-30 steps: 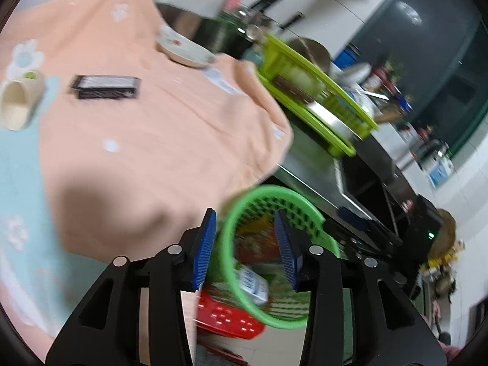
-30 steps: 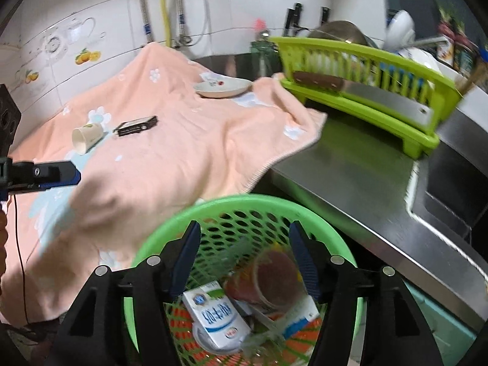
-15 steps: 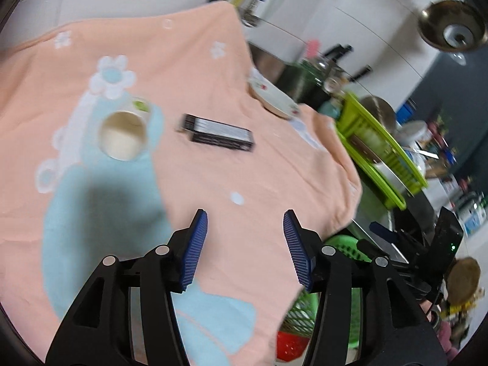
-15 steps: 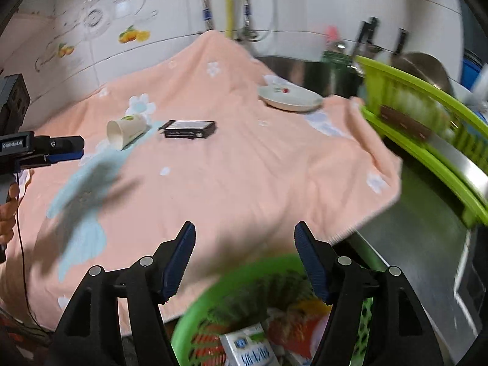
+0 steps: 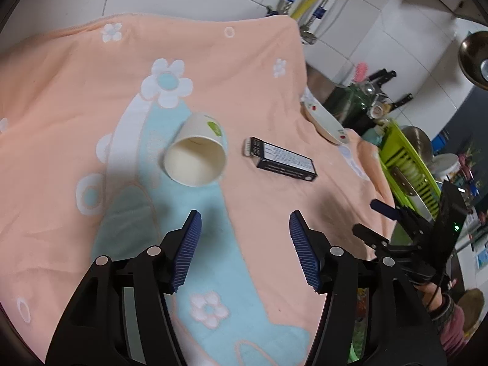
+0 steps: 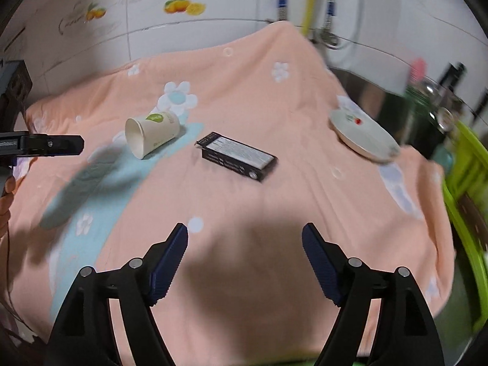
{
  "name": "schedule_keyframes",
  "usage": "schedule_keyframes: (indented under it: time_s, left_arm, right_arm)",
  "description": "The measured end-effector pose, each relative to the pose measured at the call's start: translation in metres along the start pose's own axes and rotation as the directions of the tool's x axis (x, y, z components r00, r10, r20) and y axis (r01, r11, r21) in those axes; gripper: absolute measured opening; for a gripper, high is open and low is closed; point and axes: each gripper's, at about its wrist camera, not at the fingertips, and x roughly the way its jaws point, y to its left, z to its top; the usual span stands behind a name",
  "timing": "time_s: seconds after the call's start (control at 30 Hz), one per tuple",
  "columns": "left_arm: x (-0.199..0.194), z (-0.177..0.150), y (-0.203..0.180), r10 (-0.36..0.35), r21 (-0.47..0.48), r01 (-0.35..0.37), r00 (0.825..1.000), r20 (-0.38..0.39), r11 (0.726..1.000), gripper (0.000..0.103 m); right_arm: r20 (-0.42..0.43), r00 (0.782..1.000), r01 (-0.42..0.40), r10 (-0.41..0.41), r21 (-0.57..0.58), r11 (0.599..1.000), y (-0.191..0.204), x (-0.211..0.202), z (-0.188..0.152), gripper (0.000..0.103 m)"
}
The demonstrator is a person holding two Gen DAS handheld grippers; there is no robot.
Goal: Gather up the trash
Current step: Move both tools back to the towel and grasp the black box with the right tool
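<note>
Mid-frame on towel [image 5: 259, 85]: paper cup [image 5: 195, 155] & black box [image 5: 282, 160], uncollected. Left gripper [image 5: 244, 248], right gripper [image 6: 244, 262]: jaws just widened, apart, empty.

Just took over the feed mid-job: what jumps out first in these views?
A tipped paper cup lies on its side on the peach blanket, mouth toward the left gripper. Just right of it lies a flat black box, with a small dish at the blanket's far right edge. Both the left and the right gripper are open and empty.
</note>
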Motion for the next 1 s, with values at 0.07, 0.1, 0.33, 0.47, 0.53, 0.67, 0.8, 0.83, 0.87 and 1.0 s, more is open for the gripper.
schedule_keyframes:
  time_s: [0.07,0.1,0.33,0.47,0.53,0.67,0.8,0.83,0.87,1.0]
  left_arm:
    - [0.004,0.004,0.003,0.007,-0.006,-0.008,1.000,-0.002,1.000,0.062]
    - [0.006,0.005,0.004,0.010,-0.008,-0.010,1.000,-0.004,1.000,0.062]
    - [0.017,0.020,0.014,0.021,-0.023,-0.021,1.000,-0.007,1.000,0.064]
    - [0.020,0.028,0.020,0.026,-0.036,-0.026,1.000,-0.008,0.999,0.065]
    - [0.021,0.031,0.023,0.030,-0.042,-0.030,1.000,-0.009,0.999,0.066]
    - [0.025,0.036,0.029,0.030,-0.061,-0.031,1.000,-0.009,0.998,0.068]
    - [0.031,0.042,0.034,0.020,-0.084,-0.021,1.000,-0.016,0.996,0.069]
    - [0.032,0.044,0.034,0.020,-0.086,-0.021,1.000,-0.016,0.996,0.069]
    - [0.033,0.045,0.033,0.021,-0.086,-0.023,1.000,-0.016,0.996,0.069]
    - [0.040,0.053,0.031,0.024,-0.068,-0.026,0.999,-0.021,0.997,0.072]
  right_arm:
    - [-0.014,1.000,-0.007,0.006,-0.028,1.000,0.001,0.015,0.008,0.076]
    - [-0.022,1.000,-0.009,0.008,-0.043,0.999,0.001,0.024,0.013,0.077]
    - [-0.061,0.998,-0.018,0.009,-0.142,0.990,0.001,0.073,0.040,0.083]
    - [-0.083,0.996,-0.026,0.010,-0.192,0.981,-0.002,0.100,0.056,0.084]
    - [-0.095,0.995,-0.028,0.007,-0.216,0.976,-0.001,0.111,0.061,0.084]
    - [-0.133,0.991,-0.038,0.002,-0.272,0.962,0.001,0.136,0.073,0.084]
    - [-0.173,0.985,-0.070,0.016,-0.312,0.947,0.002,0.156,0.081,0.085]
    - [-0.182,0.983,-0.074,0.017,-0.314,0.946,0.002,0.159,0.082,0.085]
    - [-0.202,0.978,-0.102,0.040,-0.304,0.947,0.000,0.164,0.083,0.085]
    - [-0.239,0.965,-0.167,0.105,-0.254,0.953,-0.009,0.170,0.087,0.085]
